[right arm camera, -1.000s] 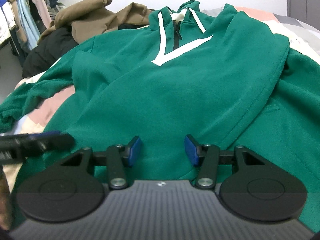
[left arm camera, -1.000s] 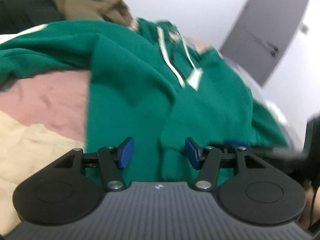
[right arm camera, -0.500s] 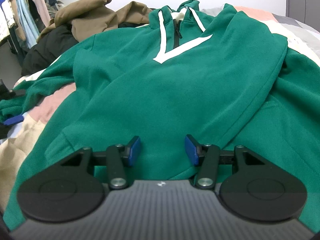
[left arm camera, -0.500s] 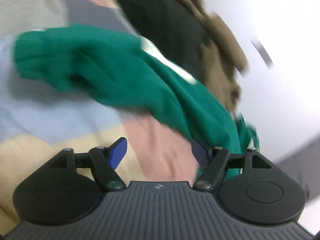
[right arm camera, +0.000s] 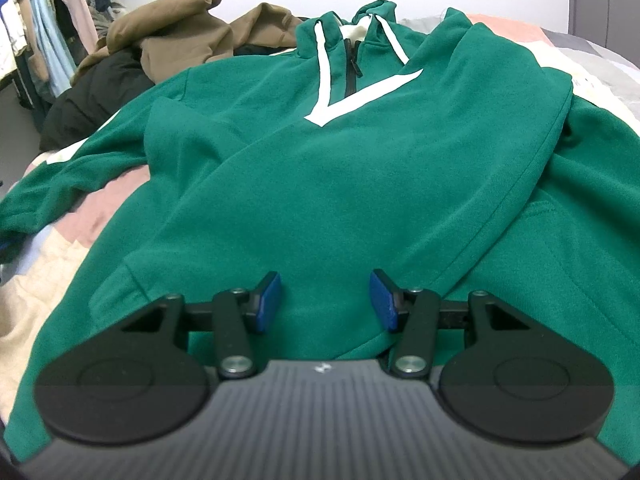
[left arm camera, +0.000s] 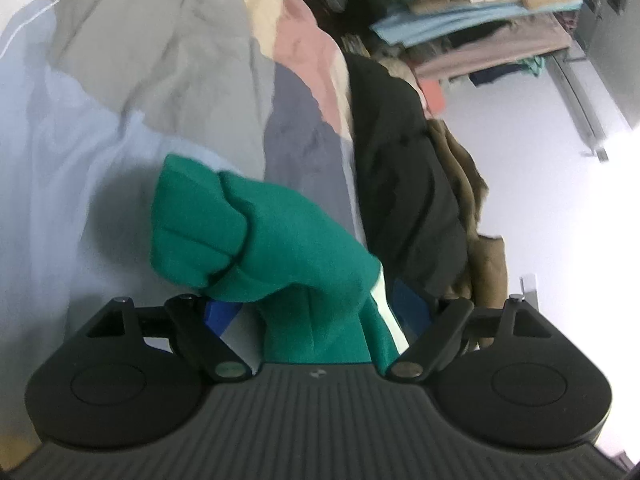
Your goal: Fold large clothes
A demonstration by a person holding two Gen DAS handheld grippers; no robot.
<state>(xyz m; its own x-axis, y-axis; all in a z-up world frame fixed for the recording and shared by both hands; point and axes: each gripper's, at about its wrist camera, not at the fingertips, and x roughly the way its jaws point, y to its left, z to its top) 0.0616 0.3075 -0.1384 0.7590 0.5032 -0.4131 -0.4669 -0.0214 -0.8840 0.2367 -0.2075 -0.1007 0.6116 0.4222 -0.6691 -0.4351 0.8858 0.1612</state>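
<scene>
The left gripper [left arm camera: 316,312] stands spread around the green sleeve [left arm camera: 256,236], its jaws having just been opening; the right gripper [right arm camera: 324,300], half-spread, hovers over the hoodie [right arm camera: 360,184] lying on the bed [right arm camera: 60,248]. One side seems folded; this sleeve remains.

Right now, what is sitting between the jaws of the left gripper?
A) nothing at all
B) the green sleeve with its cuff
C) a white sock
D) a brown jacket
B: in the left wrist view the green sleeve runs between the wide-open jaws of the left gripper, cuff end pointing away over the bedspread; the pads do not seem to press on it.
</scene>
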